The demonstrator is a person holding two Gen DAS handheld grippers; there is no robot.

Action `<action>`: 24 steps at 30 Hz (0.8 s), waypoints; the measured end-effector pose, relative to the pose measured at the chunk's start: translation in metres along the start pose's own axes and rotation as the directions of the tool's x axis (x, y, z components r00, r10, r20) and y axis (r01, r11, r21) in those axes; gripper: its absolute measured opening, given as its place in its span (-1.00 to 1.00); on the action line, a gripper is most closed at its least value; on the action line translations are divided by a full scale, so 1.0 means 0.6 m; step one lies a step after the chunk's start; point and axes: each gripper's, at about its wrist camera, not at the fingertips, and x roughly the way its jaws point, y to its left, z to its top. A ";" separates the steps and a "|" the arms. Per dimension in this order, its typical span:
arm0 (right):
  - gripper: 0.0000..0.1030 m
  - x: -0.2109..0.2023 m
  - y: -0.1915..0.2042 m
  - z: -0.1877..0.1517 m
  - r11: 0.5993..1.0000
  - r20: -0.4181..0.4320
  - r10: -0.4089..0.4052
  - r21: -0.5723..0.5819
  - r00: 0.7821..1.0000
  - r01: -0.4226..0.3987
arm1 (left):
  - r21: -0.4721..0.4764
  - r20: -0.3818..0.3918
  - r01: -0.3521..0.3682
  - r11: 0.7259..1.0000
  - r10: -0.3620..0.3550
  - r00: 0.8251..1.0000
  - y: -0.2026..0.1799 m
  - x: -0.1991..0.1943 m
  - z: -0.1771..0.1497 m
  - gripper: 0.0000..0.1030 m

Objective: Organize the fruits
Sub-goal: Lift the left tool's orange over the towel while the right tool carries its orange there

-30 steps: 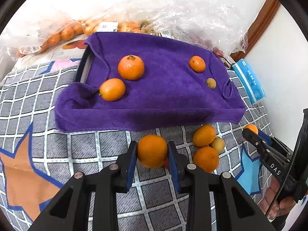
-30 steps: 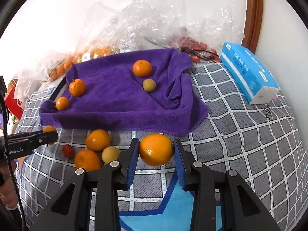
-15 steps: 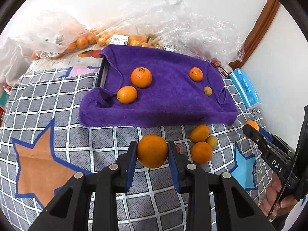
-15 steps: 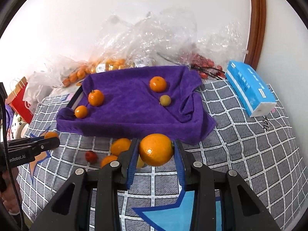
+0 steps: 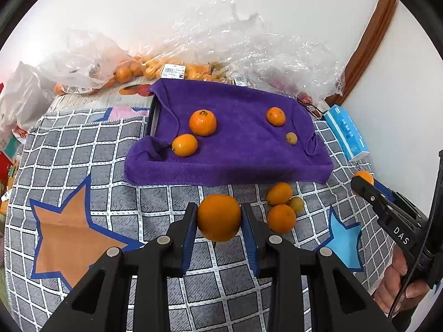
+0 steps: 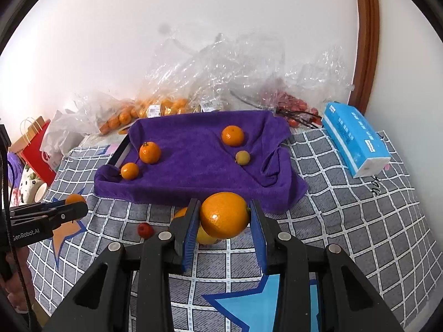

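Checked mat [image 5: 83,149] with stars covers the table. Purple towel [image 5: 235,152] over a tray sits toward the far edge; on it four fruits: two oranges near its left end [image 5: 202,122] [image 5: 184,145], one small orange [image 5: 275,116] and a little yellowish fruit [image 5: 291,138] toward the right end. Clear plastic bags [image 6: 221,77] of fruit pile along the far edge by the wall. Blue tissue pack [image 6: 354,141] lies at the far right corner. Left hand-held gripper [image 5: 219,220] clenched on an orange [image 5: 218,217], lifted above the mat just in front of the towel's near edge. Right hand-held gripper [image 6: 224,218] clenched on a bigger orange [image 6: 224,215], also off the mat, by the towel's near right corner. Loose fruit cluster [image 5: 281,207] on the mat between both grippers, near the towel's front edge. Small red fruit [image 6: 145,230] lies beside it.
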 end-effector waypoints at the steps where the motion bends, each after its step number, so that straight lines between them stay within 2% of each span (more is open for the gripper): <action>1: -0.31 -0.002 0.000 0.000 1.000 0.003 0.000 0.000 1.000 0.000 | 0.000 0.002 0.000 1.000 0.000 1.000 0.000 -0.002 0.001 -0.42; 24: -0.31 -0.048 0.005 0.032 1.000 0.082 -0.001 -0.005 0.997 0.002 | 0.019 0.081 -0.007 1.000 0.005 0.997 -0.007 -0.059 0.022 -0.42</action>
